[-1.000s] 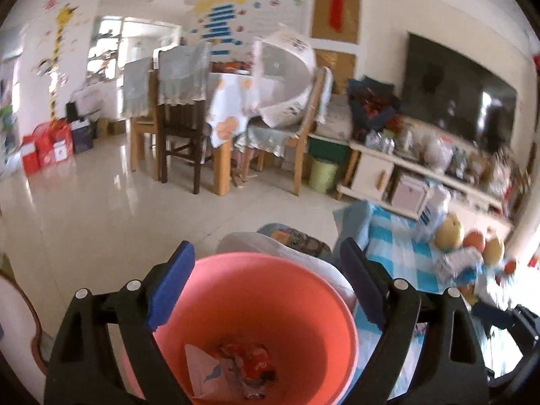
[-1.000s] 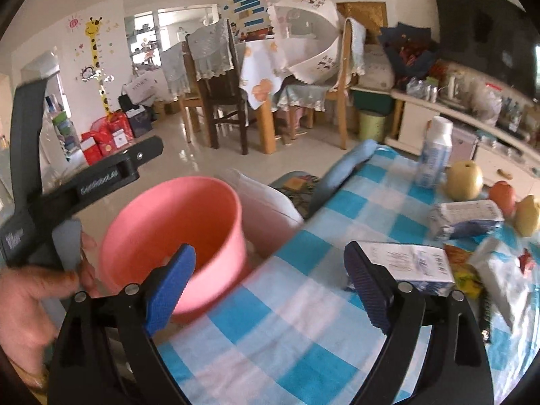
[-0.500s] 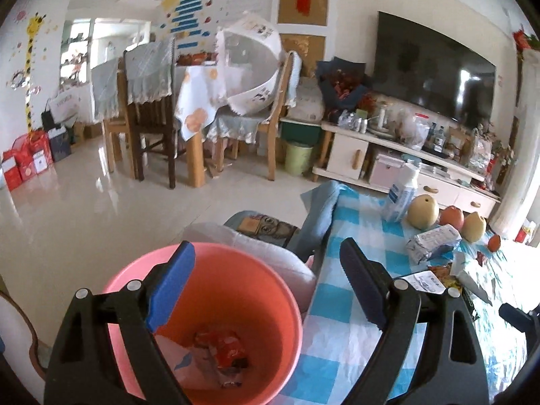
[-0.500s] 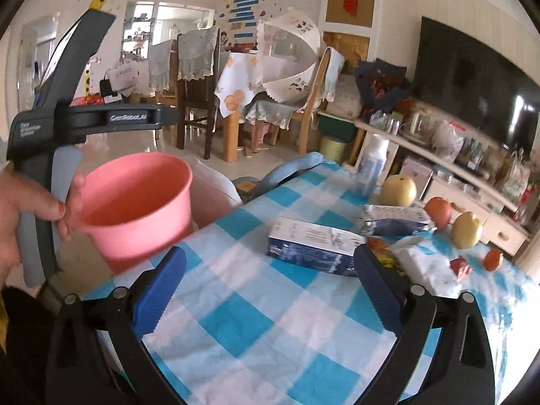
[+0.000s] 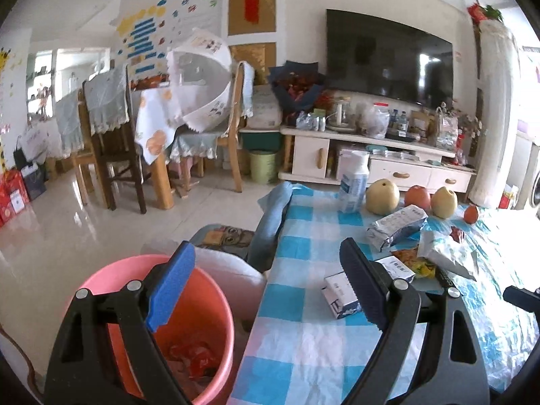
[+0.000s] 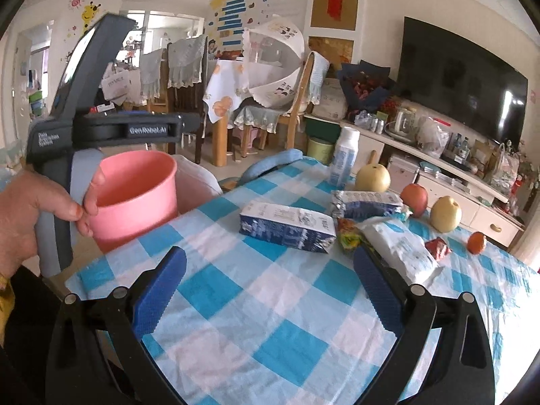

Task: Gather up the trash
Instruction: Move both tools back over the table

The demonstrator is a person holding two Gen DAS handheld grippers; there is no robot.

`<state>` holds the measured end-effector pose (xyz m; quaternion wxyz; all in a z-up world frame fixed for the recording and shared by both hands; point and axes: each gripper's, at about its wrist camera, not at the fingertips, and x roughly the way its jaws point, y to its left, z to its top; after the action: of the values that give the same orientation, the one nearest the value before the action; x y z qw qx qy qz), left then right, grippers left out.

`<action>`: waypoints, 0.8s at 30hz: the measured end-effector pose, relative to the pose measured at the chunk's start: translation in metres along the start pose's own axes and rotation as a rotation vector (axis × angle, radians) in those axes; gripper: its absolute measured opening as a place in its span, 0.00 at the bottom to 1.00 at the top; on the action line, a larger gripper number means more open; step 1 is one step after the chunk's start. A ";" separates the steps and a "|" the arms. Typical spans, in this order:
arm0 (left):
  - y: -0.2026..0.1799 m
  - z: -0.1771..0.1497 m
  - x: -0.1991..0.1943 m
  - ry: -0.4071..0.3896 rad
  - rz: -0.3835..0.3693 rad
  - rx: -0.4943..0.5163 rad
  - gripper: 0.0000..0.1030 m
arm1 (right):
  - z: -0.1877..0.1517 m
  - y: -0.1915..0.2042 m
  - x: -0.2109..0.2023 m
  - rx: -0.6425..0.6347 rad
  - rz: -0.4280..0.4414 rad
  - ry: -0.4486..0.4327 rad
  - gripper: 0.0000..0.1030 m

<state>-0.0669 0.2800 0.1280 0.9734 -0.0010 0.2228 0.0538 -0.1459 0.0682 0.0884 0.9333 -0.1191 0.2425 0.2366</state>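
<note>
- Your left gripper has its jaws spread wide with nothing between the blue pads; it hangs over the seam where the pink bucket meets the table edge
- Your right gripper is likewise spread wide and holds nothing, poised above a bare stretch of the blue-and-white checked tablecloth
- In the right wrist view your left hand wraps the grey handle of the other tool, fingers lying against the pink bucket's side
- The bucket stands off the table's near-left corner, beside a white cushion; red wrappers and pale paper lie in its bottom
- Trash on the cloth: a blue-and-white carton lying flat, nearest the right gripper; a silver-blue foil packet just behind it; a white crumpled bag to its right; a yellow-orange snack wrapper wedged between carton and bag; a small red wrapper farther right
- Behind the trash: a white bottle upright, two yellow pears, a red apple, a small orange fruit
- Background: television on the wall, dining chairs on the tiled floor
</note>
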 end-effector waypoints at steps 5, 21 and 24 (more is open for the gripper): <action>-0.019 -0.002 0.005 0.017 -0.026 0.033 0.86 | -0.007 -0.020 -0.002 0.035 -0.042 0.022 0.95; -0.098 -0.005 0.034 0.097 -0.156 0.160 0.86 | -0.030 -0.139 -0.004 0.300 -0.141 0.067 0.95; -0.116 0.000 0.050 0.134 -0.197 0.183 0.86 | -0.039 -0.176 0.001 0.400 -0.125 0.080 0.95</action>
<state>-0.0101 0.1696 0.1035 0.9529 0.0624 0.2902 -0.0627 -0.0729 -0.0963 0.0738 0.9409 0.0441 0.3135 0.1203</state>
